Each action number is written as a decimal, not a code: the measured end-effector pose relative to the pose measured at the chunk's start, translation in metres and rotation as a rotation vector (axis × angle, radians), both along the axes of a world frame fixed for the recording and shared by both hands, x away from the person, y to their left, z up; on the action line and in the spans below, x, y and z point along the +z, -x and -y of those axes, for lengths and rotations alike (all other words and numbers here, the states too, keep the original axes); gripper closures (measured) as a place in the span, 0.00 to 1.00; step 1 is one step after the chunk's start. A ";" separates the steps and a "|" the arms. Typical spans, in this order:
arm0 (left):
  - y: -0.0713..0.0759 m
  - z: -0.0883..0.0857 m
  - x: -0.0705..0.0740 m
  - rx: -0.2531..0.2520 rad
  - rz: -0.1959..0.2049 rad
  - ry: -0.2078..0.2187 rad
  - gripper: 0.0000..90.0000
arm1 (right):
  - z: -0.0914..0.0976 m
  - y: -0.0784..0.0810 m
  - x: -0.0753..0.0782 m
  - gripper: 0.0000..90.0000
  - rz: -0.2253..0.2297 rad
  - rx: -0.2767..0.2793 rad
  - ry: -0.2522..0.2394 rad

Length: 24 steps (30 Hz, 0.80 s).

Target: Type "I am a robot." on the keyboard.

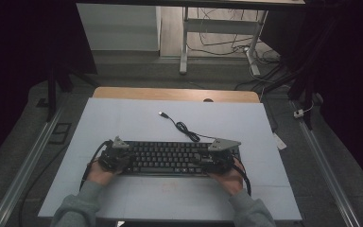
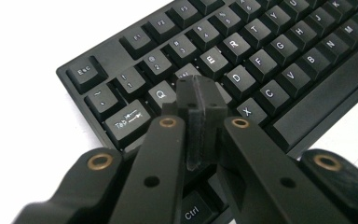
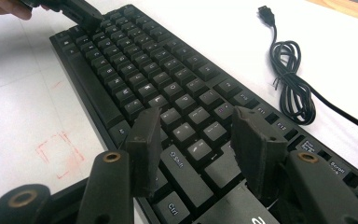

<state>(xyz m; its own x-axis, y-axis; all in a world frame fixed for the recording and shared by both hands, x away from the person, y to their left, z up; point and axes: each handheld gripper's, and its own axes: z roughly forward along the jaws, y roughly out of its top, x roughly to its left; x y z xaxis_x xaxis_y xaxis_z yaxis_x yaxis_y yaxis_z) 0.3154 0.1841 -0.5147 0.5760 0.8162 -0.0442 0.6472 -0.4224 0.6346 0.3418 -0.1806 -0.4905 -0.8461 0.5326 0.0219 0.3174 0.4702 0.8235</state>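
Observation:
A black keyboard (image 1: 170, 158) lies across the near middle of the white mat, with both hands at its ends. My left gripper (image 1: 124, 160) rests over the left end. In the left gripper view its jaws (image 2: 200, 91) are pressed together with nothing between them, tips just above the keys near Q and W on the keyboard (image 2: 265, 60). My right gripper (image 1: 209, 161) sits over the right end. Its jaws (image 3: 196, 119) stand apart over the Shift and Enter area of the keyboard (image 3: 135, 60), holding nothing. The left gripper (image 3: 81, 14) shows far off at the other end.
The keyboard's black cable (image 1: 184, 126) coils behind it on the white mat (image 1: 123, 113) and ends in a loose USB plug (image 1: 162, 113). A faint red square mark (image 3: 58, 154) lies in front of the keyboard. A wooden table edge (image 1: 175, 93) runs behind the mat.

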 end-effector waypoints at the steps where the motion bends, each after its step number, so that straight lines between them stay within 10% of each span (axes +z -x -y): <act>1: 0.000 0.000 0.000 -0.002 0.000 0.000 0.99 | 0.000 0.000 0.000 0.59 0.000 -0.001 0.001; 24: 0.001 0.002 0.002 0.000 0.014 0.016 0.99 | 0.001 0.001 0.001 0.59 0.000 -0.001 -0.003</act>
